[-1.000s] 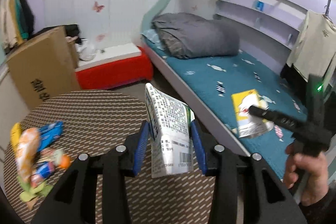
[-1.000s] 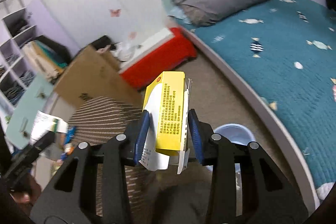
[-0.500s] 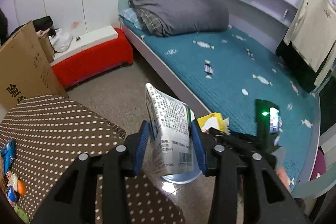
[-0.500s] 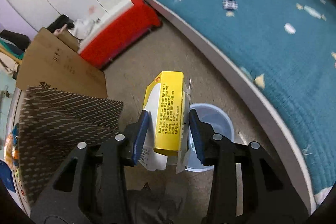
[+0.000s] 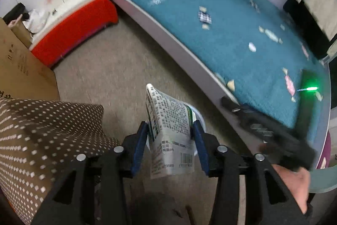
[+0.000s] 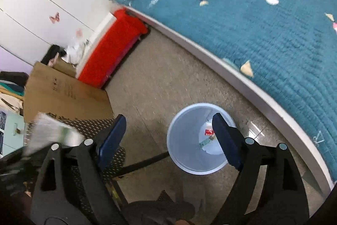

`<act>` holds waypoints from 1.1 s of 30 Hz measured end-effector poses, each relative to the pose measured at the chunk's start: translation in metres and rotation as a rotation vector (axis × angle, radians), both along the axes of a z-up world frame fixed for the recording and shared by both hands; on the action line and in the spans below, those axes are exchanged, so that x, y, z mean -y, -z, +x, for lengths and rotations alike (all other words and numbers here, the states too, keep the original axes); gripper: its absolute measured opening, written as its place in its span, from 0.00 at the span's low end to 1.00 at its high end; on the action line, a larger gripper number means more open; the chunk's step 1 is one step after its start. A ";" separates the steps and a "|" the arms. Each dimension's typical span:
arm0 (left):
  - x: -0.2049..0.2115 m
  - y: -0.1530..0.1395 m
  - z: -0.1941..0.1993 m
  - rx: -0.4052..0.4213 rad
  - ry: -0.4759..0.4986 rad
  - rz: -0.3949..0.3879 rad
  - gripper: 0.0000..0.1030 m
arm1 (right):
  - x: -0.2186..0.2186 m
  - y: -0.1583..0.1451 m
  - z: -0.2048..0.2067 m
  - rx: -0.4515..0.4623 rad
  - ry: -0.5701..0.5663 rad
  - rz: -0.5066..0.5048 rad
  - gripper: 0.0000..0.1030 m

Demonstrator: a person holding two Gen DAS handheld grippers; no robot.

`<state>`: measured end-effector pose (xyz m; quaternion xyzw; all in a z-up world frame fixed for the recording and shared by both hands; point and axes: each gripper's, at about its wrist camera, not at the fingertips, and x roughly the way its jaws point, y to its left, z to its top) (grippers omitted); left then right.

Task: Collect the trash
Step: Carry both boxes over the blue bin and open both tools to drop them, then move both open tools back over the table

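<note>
Gripping a white printed paper carton (image 5: 171,132) between its blue pads, the left gripper (image 5: 170,147) hangs over the floor beside the brown polka-dot tablecloth (image 5: 42,132). The right gripper (image 6: 168,140) stands wide apart and empty, directly above the pale blue round plastic bin (image 6: 185,153) — scraps lie at its bottom — near the teal-quilted bed (image 6: 273,24).

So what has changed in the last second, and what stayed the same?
The right gripper opened above the blue bin and no longer holds the yellow box. Both grippers swung from the table toward the bin. The left gripper stays shut on the white carton.
</note>
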<state>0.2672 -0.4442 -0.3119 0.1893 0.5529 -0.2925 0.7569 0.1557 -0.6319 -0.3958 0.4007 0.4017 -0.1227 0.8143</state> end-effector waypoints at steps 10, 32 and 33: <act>-0.016 -0.028 -0.005 0.073 -0.039 -0.050 0.89 | -0.006 -0.063 -0.033 0.116 0.035 -0.044 0.94; -0.180 -0.192 -0.113 0.446 -0.180 -0.284 0.92 | -0.129 -0.224 -0.092 0.293 -0.087 -0.287 0.94; -0.189 -0.196 -0.117 0.454 -0.187 -0.293 0.93 | -0.137 -0.230 -0.094 0.302 -0.103 -0.300 0.94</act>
